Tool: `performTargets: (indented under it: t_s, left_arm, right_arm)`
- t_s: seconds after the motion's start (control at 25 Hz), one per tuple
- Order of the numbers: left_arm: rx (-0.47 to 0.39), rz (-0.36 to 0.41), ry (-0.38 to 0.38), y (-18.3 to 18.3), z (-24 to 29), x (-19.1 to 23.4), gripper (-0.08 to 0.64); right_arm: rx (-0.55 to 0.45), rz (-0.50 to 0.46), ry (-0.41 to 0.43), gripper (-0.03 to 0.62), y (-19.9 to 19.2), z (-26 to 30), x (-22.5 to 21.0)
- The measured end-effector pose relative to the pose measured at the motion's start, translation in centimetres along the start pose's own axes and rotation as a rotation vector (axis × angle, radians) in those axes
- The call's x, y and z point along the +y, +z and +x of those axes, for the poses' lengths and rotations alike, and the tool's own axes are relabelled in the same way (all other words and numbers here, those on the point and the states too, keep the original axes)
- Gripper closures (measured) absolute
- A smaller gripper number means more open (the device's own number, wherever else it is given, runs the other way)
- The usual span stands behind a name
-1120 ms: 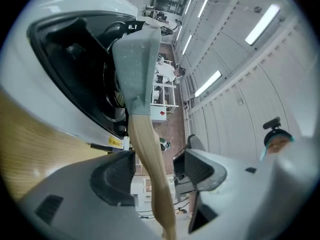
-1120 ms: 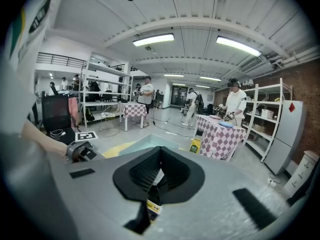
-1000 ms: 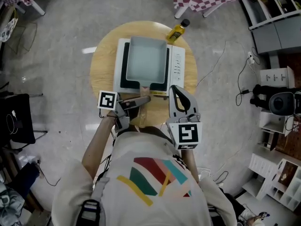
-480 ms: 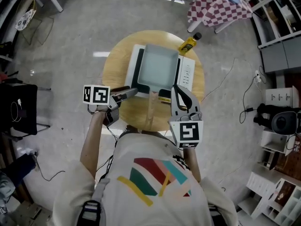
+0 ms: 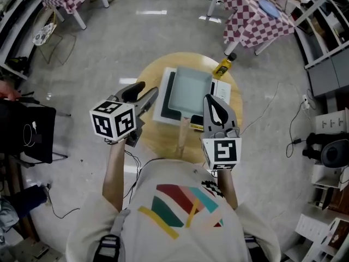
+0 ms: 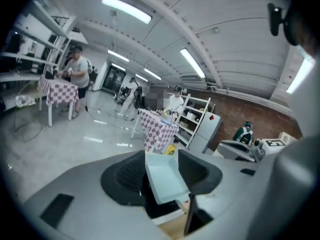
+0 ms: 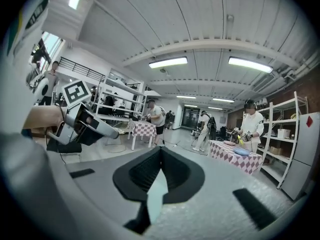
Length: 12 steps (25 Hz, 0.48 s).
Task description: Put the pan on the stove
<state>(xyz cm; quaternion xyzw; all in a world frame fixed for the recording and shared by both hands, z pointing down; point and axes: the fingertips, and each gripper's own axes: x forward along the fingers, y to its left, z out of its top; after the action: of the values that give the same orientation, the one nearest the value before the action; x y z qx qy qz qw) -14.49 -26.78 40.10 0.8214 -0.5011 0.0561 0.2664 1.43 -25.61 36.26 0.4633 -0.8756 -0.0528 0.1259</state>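
Observation:
A pale blue square pan sits on the black top of a white stove on a round wooden table. Its wooden handle points toward me. My left gripper is raised left of the stove, clear of the handle. Its jaws are closing with nothing between them. In the left gripper view the pan shows far off through the left gripper. My right gripper hovers over the stove's right side, shut and empty. The right gripper has its pads meeting in its own view.
A yellow bottle stands at the table's far edge beside the stove. Checkered tables stand behind, with people near them. A black chair is at left, shelves at right, and cables on the floor.
My left gripper has left the pan handle, risen and swung out to the left. The right gripper holds its place beside the stove. The pan has not moved on the stove.

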Motion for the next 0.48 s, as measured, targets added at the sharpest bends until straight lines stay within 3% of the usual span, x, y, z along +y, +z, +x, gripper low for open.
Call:
performTargets:
  t_s: [0.12,0.24,0.48]
  left_arm:
    - [-0.149,0.102,0.071,3.7,-1.3,-1.5,0.357]
    - [-0.216,0.24,0.176,5.7,-1.8,-2.0,0.357]
    - [-0.35,0.445,0.196,7.8,-2.8,-6.0,0.359]
  right_arm:
    - [-0.049,0.019,-0.016,0.592,1.4,-0.2,-0.1]
    - [-0.103,0.038,-0.061,0.592,2.5,-0.5,-0.7]
    - [-0.168,0.104,-0.074,0.593,4.1,-1.1,-0.7]
